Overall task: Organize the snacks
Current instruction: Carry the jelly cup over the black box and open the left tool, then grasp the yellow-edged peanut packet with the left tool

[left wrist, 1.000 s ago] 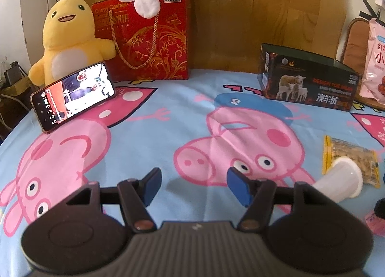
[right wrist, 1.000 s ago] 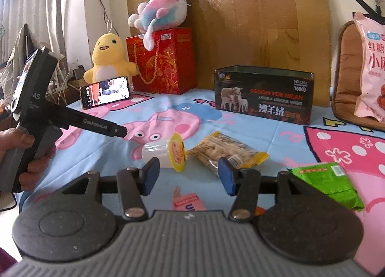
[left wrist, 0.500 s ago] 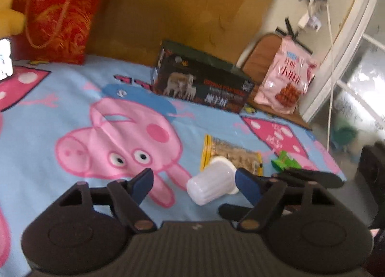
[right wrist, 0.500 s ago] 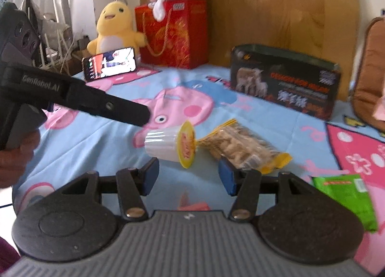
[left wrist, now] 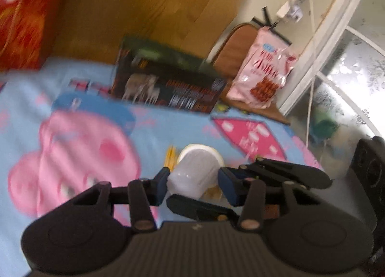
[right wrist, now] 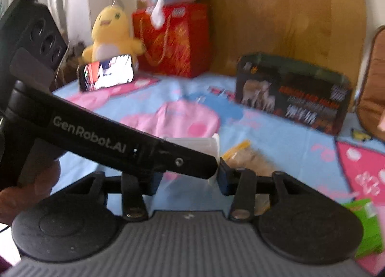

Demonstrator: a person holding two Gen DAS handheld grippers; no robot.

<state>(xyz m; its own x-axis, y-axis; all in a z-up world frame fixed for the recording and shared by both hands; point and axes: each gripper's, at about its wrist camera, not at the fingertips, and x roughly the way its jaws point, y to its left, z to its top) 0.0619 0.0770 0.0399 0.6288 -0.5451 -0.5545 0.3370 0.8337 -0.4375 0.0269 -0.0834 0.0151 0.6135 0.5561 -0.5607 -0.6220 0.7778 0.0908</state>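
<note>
Jaws of the left gripper (left wrist: 194,185) sit against both sides of the white jelly cup (left wrist: 195,173) at lower centre of its frame, closed on it (motion blur hides the exact contact). Right gripper (right wrist: 189,179) jaws stand apart, the left gripper's arm crossing before them. Behind the cup lies a yellow-edged snack bag (right wrist: 250,156) on the cartoon bedsheet (right wrist: 173,99); a dark tin box (right wrist: 292,99) stands at the upper right.

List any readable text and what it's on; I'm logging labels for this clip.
"GenRobot.AI": on the left gripper arm, seen from the right wrist.
Dark box: print is there, too blurred to read.
Pink bag: characters too blurred.
Red bag: tag and pattern unreadable.
Phone: screen text too small.
</note>
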